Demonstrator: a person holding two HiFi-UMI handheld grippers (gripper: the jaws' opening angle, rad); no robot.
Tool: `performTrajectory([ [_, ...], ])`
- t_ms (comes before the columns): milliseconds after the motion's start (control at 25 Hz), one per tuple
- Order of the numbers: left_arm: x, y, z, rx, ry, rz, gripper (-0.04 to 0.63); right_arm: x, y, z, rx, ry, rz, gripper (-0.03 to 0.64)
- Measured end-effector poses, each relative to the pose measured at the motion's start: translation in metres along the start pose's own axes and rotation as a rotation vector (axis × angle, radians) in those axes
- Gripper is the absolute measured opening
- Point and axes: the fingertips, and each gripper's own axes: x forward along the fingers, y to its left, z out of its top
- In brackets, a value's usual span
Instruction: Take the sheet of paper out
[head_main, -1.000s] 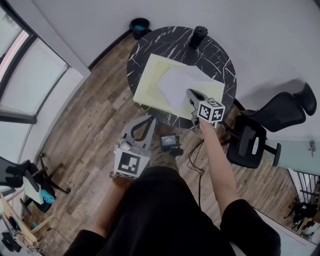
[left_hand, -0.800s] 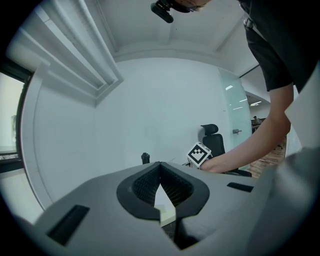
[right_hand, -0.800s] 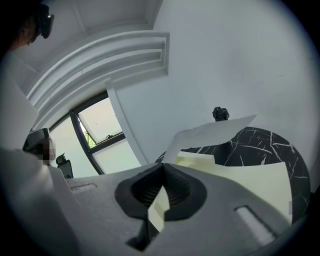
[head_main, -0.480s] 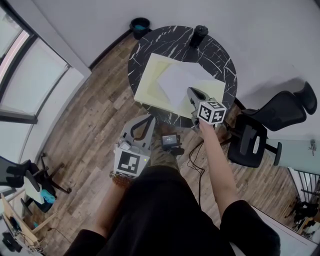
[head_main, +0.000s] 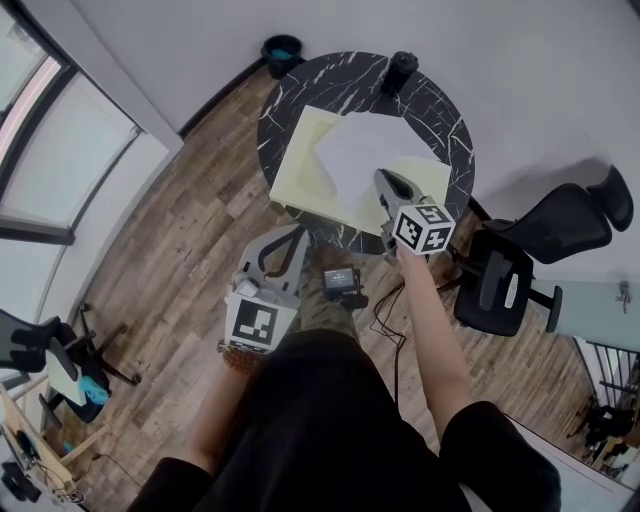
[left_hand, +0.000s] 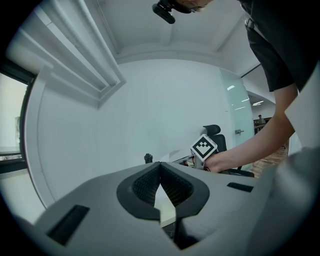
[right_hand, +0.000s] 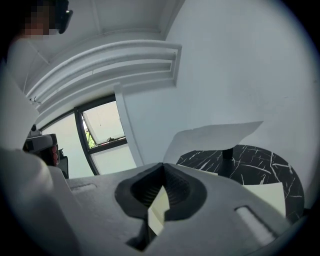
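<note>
Right tongs (head_main: 382, 180) on one paper sheet (head_main: 360, 150); left tongs (head_main: 297, 238) empty; one folder (head_main: 298, 170).

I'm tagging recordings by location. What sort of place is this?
Probably an office or small meeting room: a round black marble-look table, a black office chair beside it, wood-plank flooring, and a tall window along one side.
</note>
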Motion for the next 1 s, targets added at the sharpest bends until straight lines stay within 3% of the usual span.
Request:
performTrajectory([
  [400,-0.004,0.010,0.005,0.020,-0.021,0.024,-0.006,-0.015,0.034,0.038,-0.129,-0.093,-0.032,-0.006],
  [1000,-0.003,0.017,0.024,0.038,-0.061,0.050,-0.006,-0.046,0.063,0.072,-0.236,-0.193,-0.060,-0.005],
])
